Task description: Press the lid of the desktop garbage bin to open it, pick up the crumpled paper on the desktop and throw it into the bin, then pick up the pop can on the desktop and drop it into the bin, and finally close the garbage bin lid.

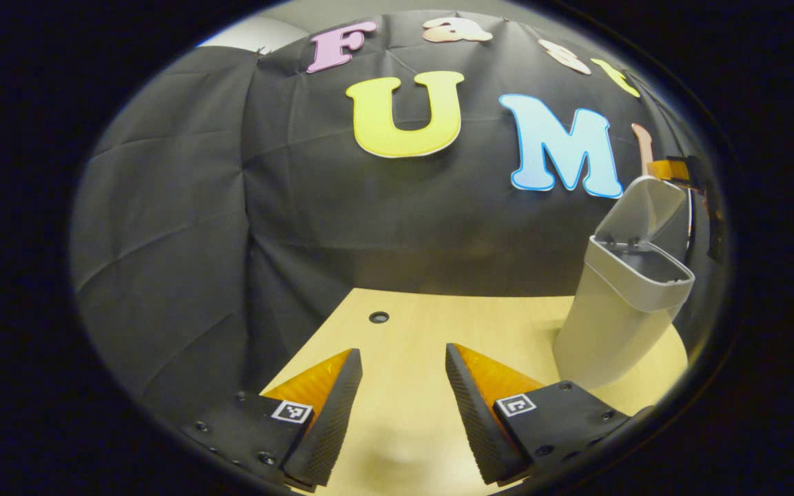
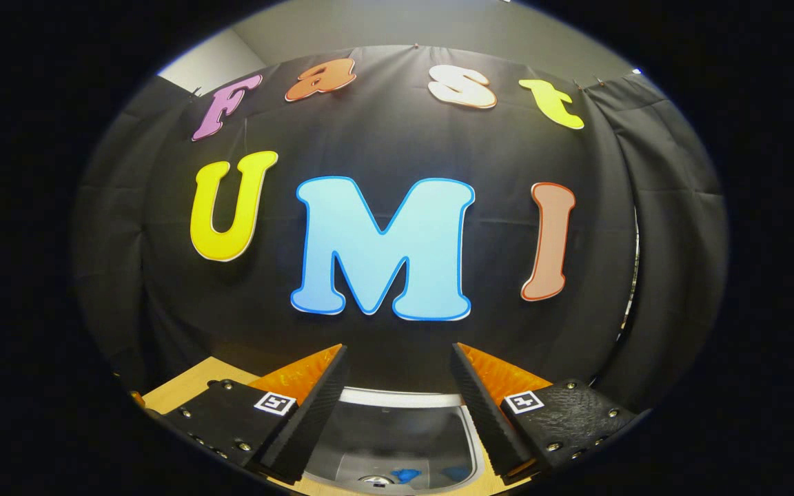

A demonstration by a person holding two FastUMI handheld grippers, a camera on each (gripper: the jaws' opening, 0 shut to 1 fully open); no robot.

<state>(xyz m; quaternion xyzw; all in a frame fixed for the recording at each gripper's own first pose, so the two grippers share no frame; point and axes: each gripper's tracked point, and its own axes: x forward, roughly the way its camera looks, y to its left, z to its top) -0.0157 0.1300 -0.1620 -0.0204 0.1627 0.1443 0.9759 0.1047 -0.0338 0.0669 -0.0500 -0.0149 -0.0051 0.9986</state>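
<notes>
The light grey desktop bin (image 1: 611, 310) stands on the wooden table (image 1: 424, 331) at the right of the left gripper view, its lid (image 1: 645, 207) tipped up and open. My left gripper (image 1: 402, 351) hovers low over the table to the left of the bin, open, with nothing between its fingers. In the right gripper view my right gripper (image 2: 399, 348) is open directly above the bin's mouth (image 2: 404, 398). Deep inside the bin lies something blue with a silvery round end (image 2: 390, 477), seemingly the pop can. I cannot make out the crumpled paper.
A small dark hole (image 1: 378, 317) marks the table near its back edge. The black cloth wall stands close behind the table and the bin. An orange and black piece of hardware (image 1: 676, 169) peeks out behind the raised lid.
</notes>
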